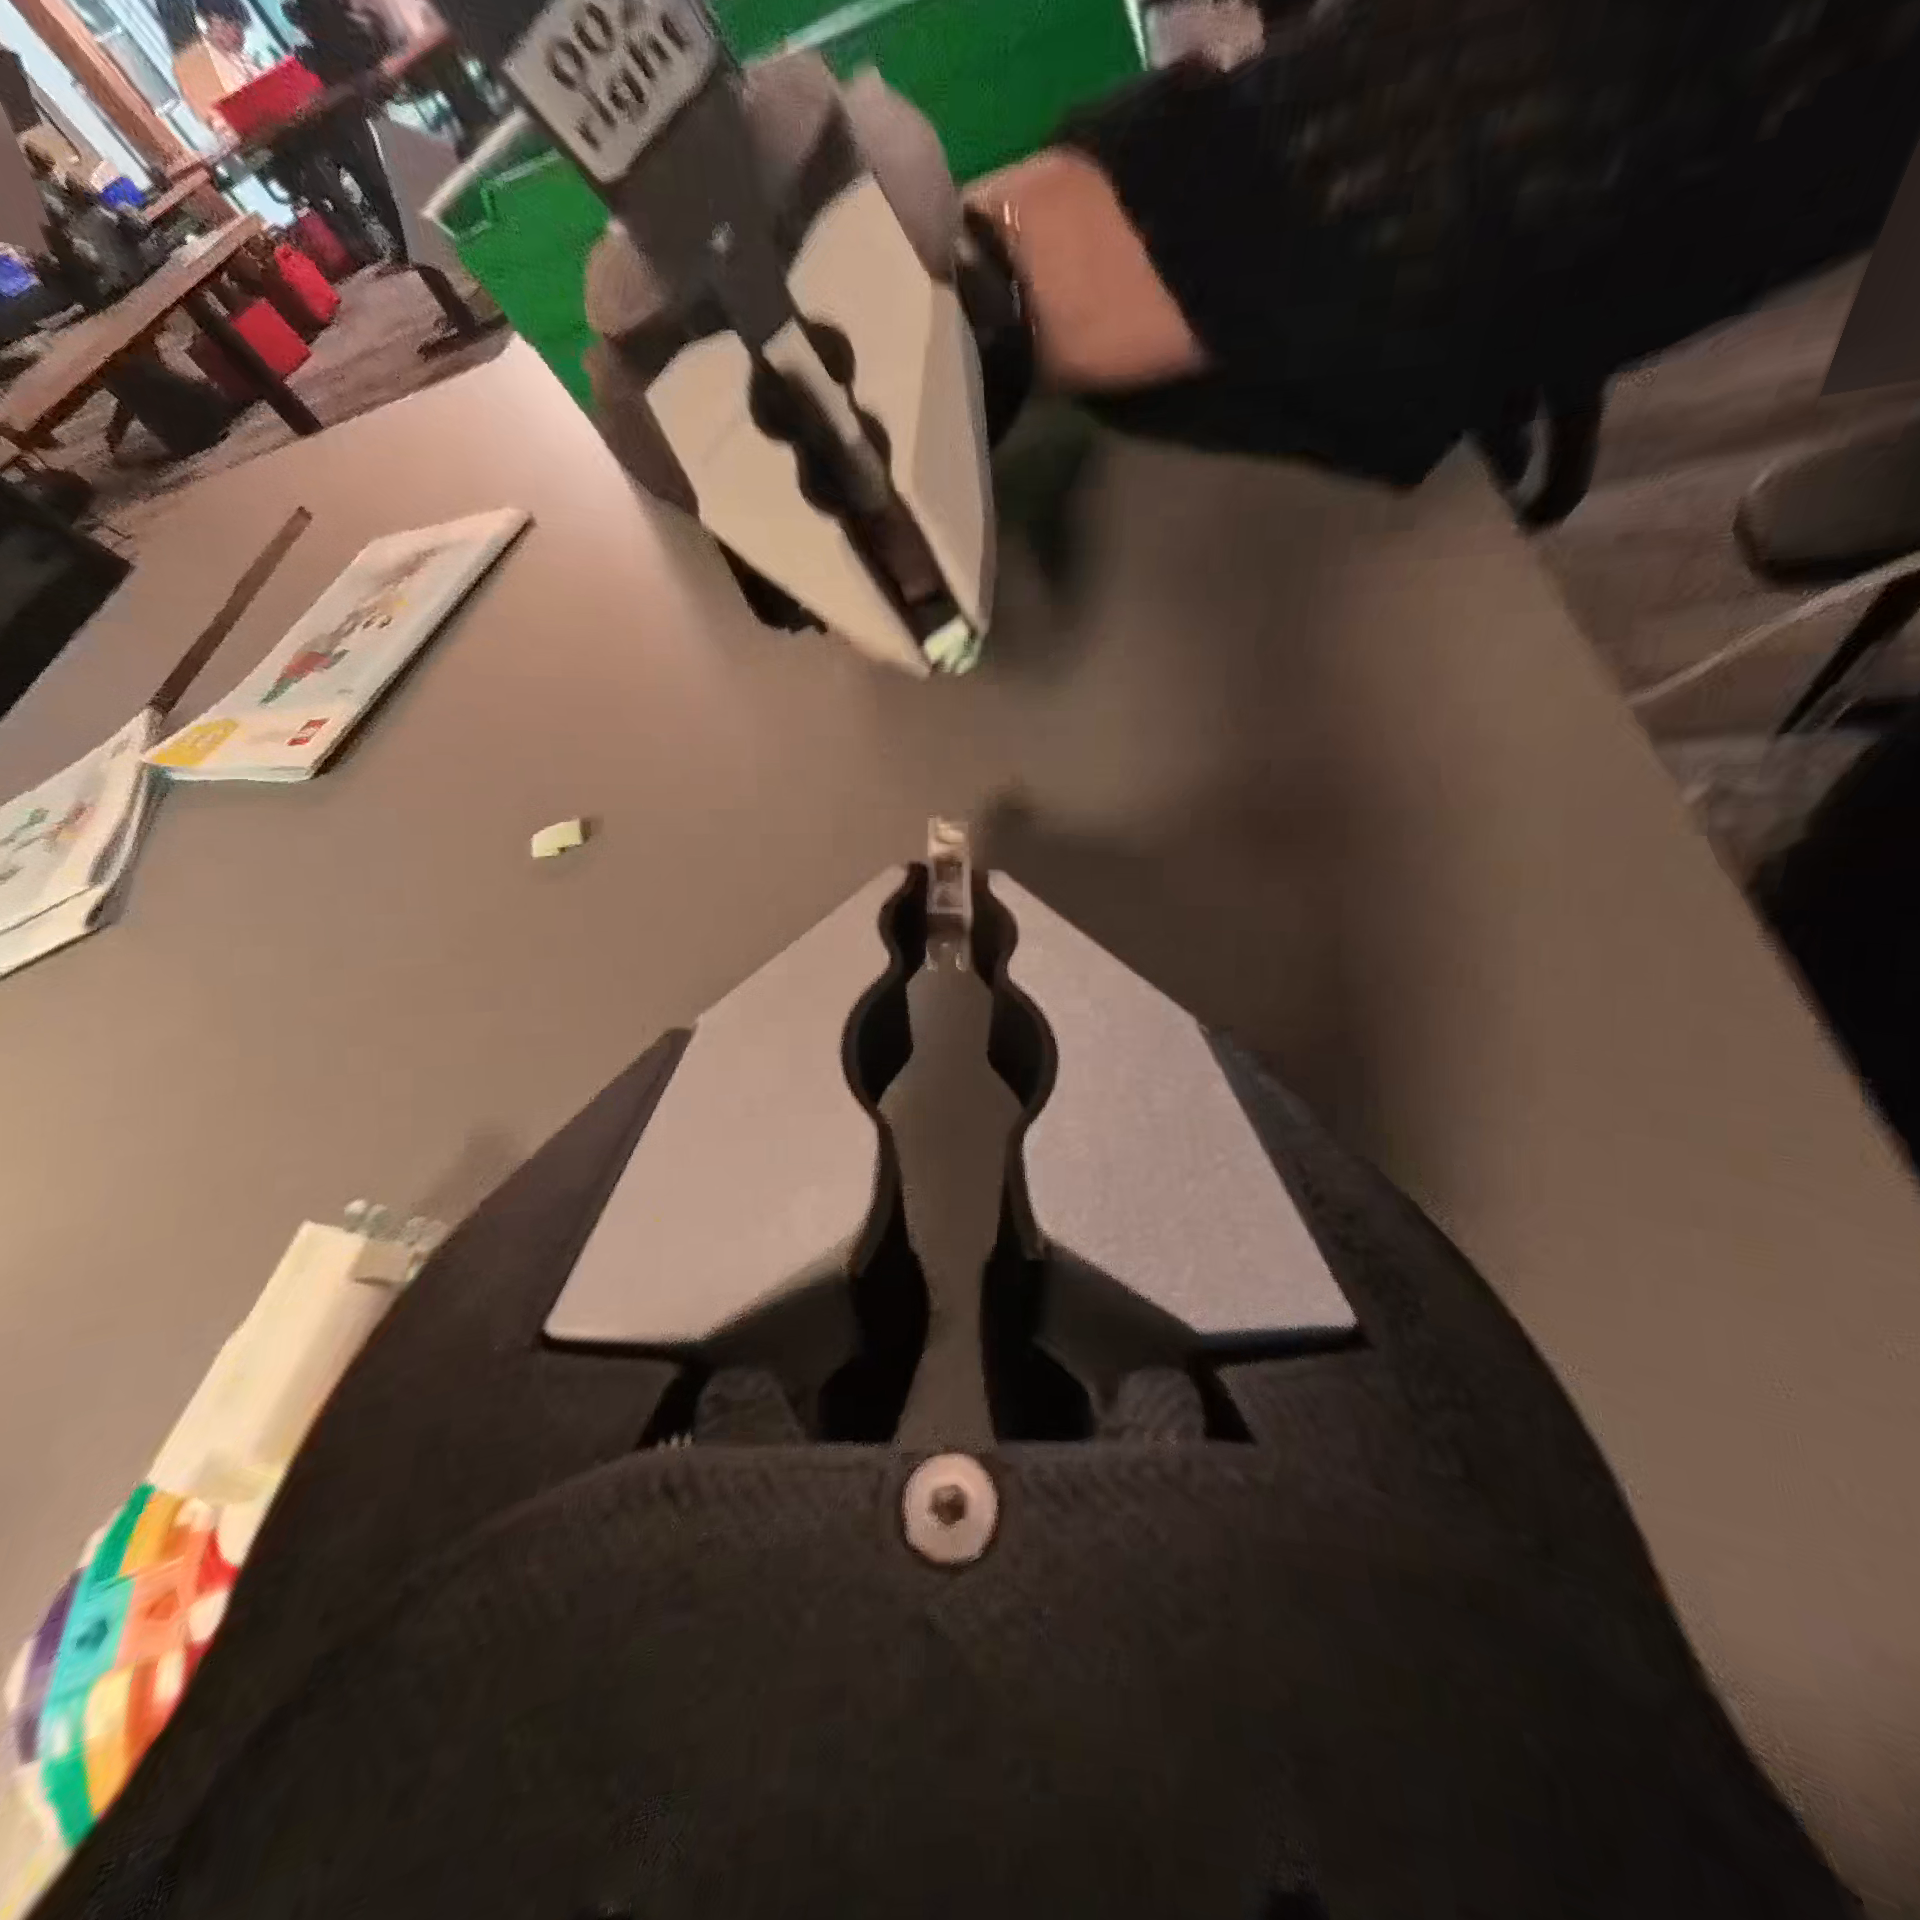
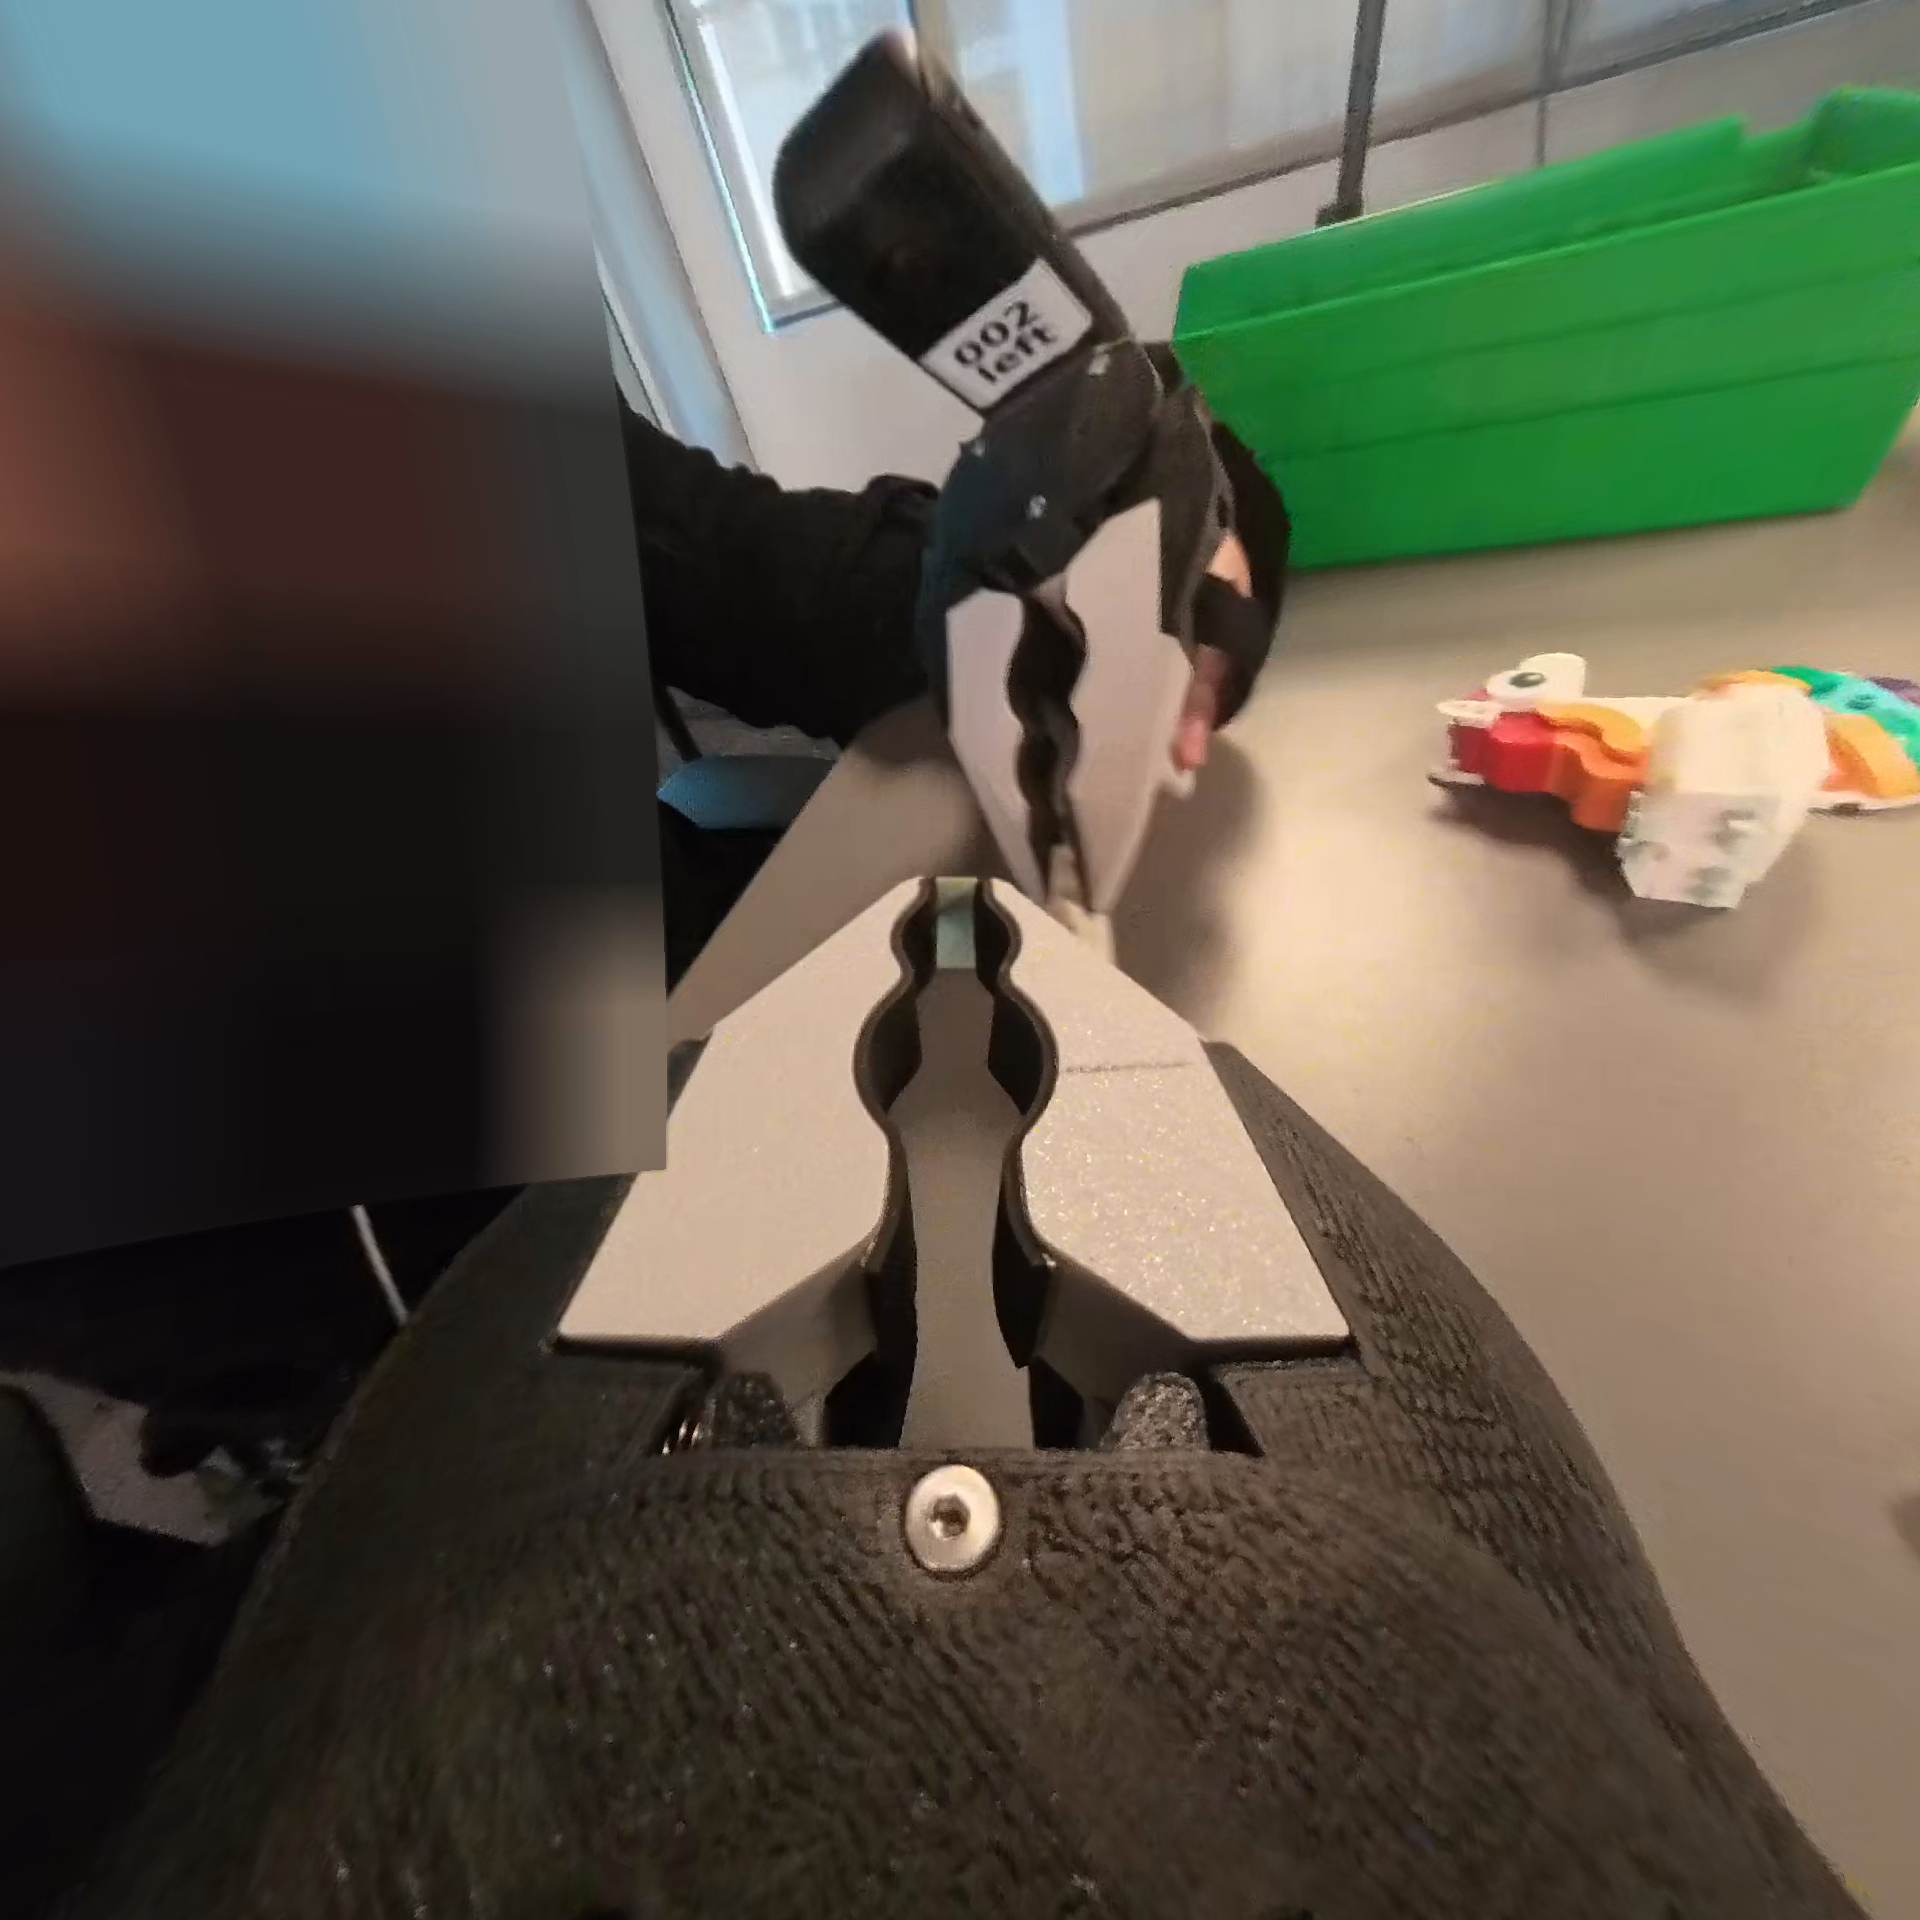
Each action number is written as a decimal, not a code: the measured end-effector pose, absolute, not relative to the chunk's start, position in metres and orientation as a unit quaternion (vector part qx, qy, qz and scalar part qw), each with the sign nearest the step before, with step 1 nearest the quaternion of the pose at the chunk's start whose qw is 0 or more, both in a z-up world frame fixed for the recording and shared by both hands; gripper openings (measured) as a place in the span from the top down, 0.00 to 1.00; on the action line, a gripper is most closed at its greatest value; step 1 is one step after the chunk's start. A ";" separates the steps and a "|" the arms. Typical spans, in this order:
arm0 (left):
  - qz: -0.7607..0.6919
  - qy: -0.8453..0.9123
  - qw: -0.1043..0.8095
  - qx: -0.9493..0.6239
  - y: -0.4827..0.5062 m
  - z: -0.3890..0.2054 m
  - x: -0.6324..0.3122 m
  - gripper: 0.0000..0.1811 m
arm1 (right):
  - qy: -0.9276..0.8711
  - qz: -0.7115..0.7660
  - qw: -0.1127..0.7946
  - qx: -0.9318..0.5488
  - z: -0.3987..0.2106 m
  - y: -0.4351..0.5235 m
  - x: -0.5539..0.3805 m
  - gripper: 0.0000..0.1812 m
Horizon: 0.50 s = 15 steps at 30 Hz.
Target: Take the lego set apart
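The left gripper (image 1: 948,883) pinched a small white piece (image 1: 948,868) lengthwise; the right gripper (image 2: 954,902) clamped a pale piece (image 2: 954,925).

Left gripper (image 1: 948,883) nipped onto a small white lego piece (image 1: 948,871) at its tips, above the grey table (image 1: 1299,831). Right gripper (image 1: 951,634) opposite, farther off, tips pinching a pale green piece (image 1: 954,646); the two pieces are apart. Loose pale brick (image 1: 561,837) lies left on the table, instruction booklets (image 1: 343,655) farther left, green bin (image 1: 540,239) far behind.
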State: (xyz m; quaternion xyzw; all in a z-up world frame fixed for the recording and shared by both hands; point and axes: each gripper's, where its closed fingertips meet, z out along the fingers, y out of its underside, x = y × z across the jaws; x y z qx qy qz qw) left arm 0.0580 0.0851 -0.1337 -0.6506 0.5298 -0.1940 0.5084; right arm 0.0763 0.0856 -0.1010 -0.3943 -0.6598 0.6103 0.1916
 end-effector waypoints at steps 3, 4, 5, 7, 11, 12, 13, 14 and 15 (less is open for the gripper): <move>-0.178 0.489 0.498 -0.694 0.099 -0.135 0.047 0.96 | -0.668 0.572 0.241 -0.409 -0.106 0.095 0.068 0.97; -0.195 0.466 0.478 -0.718 0.102 -0.139 0.044 0.96 | -0.670 0.556 0.265 -0.414 -0.107 0.100 0.065 0.97; -0.207 0.443 0.460 -0.741 0.106 -0.145 0.040 0.96 | -0.675 0.539 0.282 -0.418 -0.109 0.105 0.063 0.97; -0.223 0.417 0.422 -0.774 0.108 -0.156 0.035 0.96 | -0.677 0.517 0.307 -0.426 -0.111 0.112 0.060 0.97; -0.226 0.371 0.392 -0.811 0.117 -0.164 0.028 0.93 | -0.654 0.513 0.311 -0.460 -0.112 0.124 0.055 0.97; -0.220 0.364 0.392 -0.816 0.119 -0.165 0.026 0.87 | -0.641 0.523 0.302 -0.473 -0.112 0.126 0.055 0.97; -0.209 0.359 0.398 -0.818 0.122 -0.165 0.025 0.82 | -0.621 0.542 0.285 -0.489 -0.110 0.127 0.053 0.97; -0.196 0.353 0.414 -0.816 0.125 -0.163 0.023 0.77 | -0.596 0.571 0.261 -0.501 -0.107 0.127 0.052 0.97; -0.185 0.347 0.438 -0.808 0.129 -0.157 0.024 0.74 | -0.568 0.603 0.237 -0.508 -0.102 0.126 0.050 0.97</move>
